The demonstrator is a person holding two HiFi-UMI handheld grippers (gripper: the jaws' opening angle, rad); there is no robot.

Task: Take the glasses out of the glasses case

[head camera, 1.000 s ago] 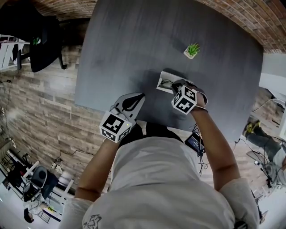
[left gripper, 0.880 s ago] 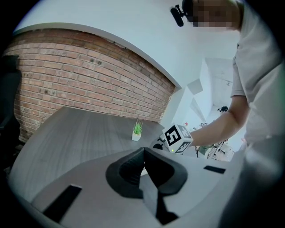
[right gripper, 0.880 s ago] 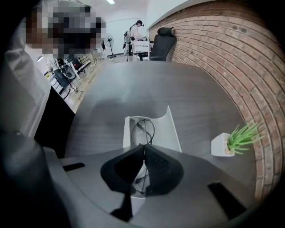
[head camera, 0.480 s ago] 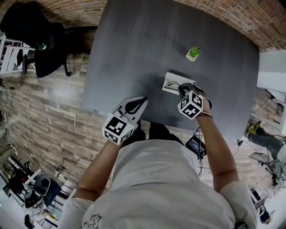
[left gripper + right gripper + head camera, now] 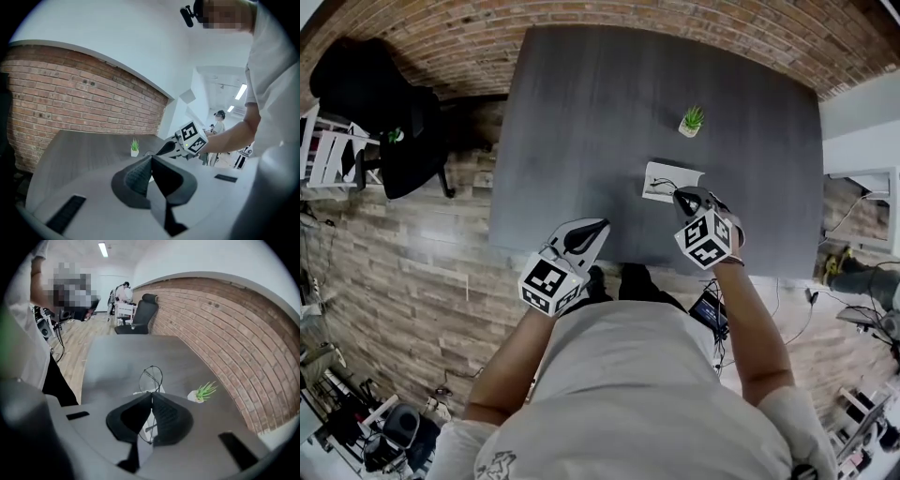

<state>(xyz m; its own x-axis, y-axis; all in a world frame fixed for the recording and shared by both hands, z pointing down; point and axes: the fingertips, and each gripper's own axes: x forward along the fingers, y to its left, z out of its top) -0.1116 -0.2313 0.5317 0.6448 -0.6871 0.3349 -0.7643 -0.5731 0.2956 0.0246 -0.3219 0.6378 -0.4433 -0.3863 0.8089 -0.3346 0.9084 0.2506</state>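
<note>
Glasses (image 5: 151, 379): thin dark wire frame, round lenses, pinched in the right gripper (image 5: 151, 394), jaws clenched on the frame, hanging just over the white glasses case (image 5: 686, 175). Left gripper (image 5: 150, 159) closed on nothing, near the table's front edge. Dark grey table (image 5: 581, 112), small potted plant (image 5: 691, 121) beyond the case. Brick wall (image 5: 225, 333), wood-plank floor (image 5: 394, 244), black office chair (image 5: 375, 94).

The right gripper (image 5: 151, 394) was clamped on thin wire glasses (image 5: 151, 378); the white case (image 5: 141, 392) lay beyond on the grey desk (image 5: 117, 362).
</note>
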